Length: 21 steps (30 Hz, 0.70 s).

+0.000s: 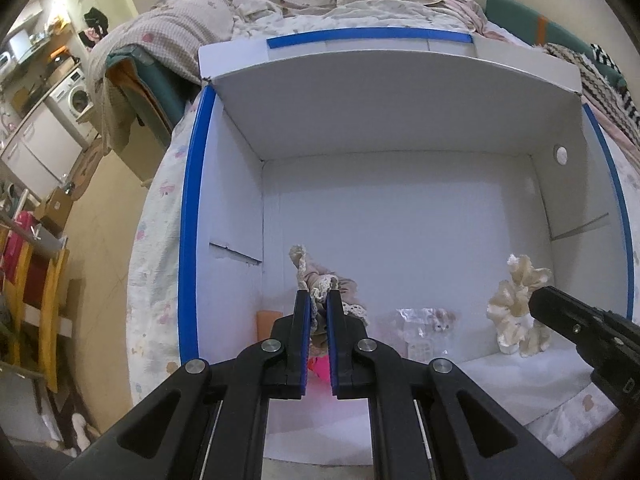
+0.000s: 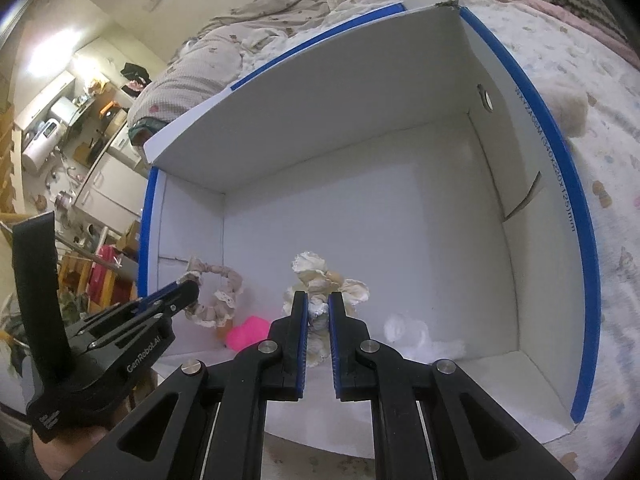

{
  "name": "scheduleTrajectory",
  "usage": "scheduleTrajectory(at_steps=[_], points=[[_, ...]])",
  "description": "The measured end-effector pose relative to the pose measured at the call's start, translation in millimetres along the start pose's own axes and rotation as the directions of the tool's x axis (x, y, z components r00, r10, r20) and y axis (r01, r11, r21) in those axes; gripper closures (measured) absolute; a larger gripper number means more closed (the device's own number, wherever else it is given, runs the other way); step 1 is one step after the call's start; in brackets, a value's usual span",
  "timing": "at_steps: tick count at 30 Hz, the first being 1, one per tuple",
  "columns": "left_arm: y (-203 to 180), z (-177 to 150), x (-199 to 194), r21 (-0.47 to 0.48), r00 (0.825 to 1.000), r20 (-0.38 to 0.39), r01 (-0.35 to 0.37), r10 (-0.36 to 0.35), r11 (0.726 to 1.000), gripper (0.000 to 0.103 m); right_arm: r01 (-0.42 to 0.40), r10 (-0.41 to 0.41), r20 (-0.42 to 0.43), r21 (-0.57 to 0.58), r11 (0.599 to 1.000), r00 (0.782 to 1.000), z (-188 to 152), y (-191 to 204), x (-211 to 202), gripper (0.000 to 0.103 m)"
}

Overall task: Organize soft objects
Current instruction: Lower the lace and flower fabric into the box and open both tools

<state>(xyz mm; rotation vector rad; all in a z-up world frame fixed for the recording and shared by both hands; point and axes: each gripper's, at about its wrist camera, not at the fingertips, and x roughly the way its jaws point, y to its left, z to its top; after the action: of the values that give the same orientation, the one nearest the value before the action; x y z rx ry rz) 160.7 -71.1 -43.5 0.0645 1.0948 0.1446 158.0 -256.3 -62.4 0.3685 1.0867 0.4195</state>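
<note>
A white cardboard box (image 1: 400, 120) with blue-taped rims lies open on the bed. My left gripper (image 1: 319, 300) is shut on a beige lace-trimmed scrunchie (image 1: 316, 280) and holds it over the box's near left corner; it also shows in the right wrist view (image 2: 218, 296). My right gripper (image 2: 319, 304) is shut on a cream ruffled scrunchie (image 2: 320, 280), seen at the right in the left wrist view (image 1: 516, 304). A pink soft object (image 2: 248, 332) lies on the box floor near the front wall.
A clear plastic packet (image 1: 420, 328) and a white fluffy piece (image 2: 412, 332) lie on the box floor. Rumpled bedding (image 1: 280, 4) is behind the box. A beige plush (image 2: 572, 108) lies on the bed right of the box. Kitchen furniture (image 1: 60, 100) stands far left.
</note>
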Motion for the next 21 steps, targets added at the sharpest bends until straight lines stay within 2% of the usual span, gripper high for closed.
scheduleTrajectory(at_steps=[6, 11, 13, 15, 16, 17, 18, 19, 20, 21], points=[[-4, 0, -7, 0.013, 1.0, 0.024, -0.017, 0.017, 1.0, 0.096, 0.009, -0.008, 0.017, -0.055, 0.998, 1.0, 0, 11, -3, 0.091], [-5, -1, -8, 0.018, 0.999, 0.031, -0.028, 0.027, 0.999, 0.094, 0.013, -0.011, 0.036, -0.048, 0.999, 0.999, -1, 10, -7, 0.091], [-4, -2, -8, 0.008, 0.999, 0.024, -0.021, 0.021, 1.0, 0.09, 0.02, -0.018, 0.039, -0.055, 0.998, 0.999, -1, 12, -8, 0.091], [-1, -2, -7, -0.006, 1.0, 0.017, -0.021, 0.021, 1.0, 0.077, 0.021, -0.019, 0.039, -0.051, 0.999, 0.999, -1, 12, -8, 0.089], [0, -3, -7, -0.013, 1.0, 0.012, -0.022, 0.022, 1.0, 0.073, 0.021, -0.019, 0.039, -0.042, 0.999, 0.999, 0, 11, -9, 0.085], [0, -4, -7, -0.016, 1.0, 0.009, -0.026, 0.026, 1.0, 0.063, 0.017, -0.016, 0.04, -0.033, 0.999, 0.999, 0, 10, -10, 0.082], [1, -4, -7, -0.02, 0.999, 0.009, -0.033, 0.033, 0.999, 0.051, 0.011, -0.01, 0.043, -0.022, 1.0, 0.999, 0, 9, -11, 0.069], [2, -5, -9, -0.024, 0.999, 0.013, -0.034, 0.035, 0.999, 0.047, 0.009, -0.008, 0.048, -0.012, 1.0, 0.999, 0, 7, -12, 0.043], [3, -5, -10, -0.027, 0.999, 0.019, -0.033, 0.034, 0.999, 0.044, 0.009, -0.009, 0.057, -0.004, 1.0, 0.998, 1, 6, -14, 0.029], [4, -6, -12, -0.031, 0.999, 0.026, -0.034, 0.034, 0.999, 0.044, 0.008, -0.009, 0.072, 0.006, 1.0, 0.997, 1, 5, -16, 0.02]])
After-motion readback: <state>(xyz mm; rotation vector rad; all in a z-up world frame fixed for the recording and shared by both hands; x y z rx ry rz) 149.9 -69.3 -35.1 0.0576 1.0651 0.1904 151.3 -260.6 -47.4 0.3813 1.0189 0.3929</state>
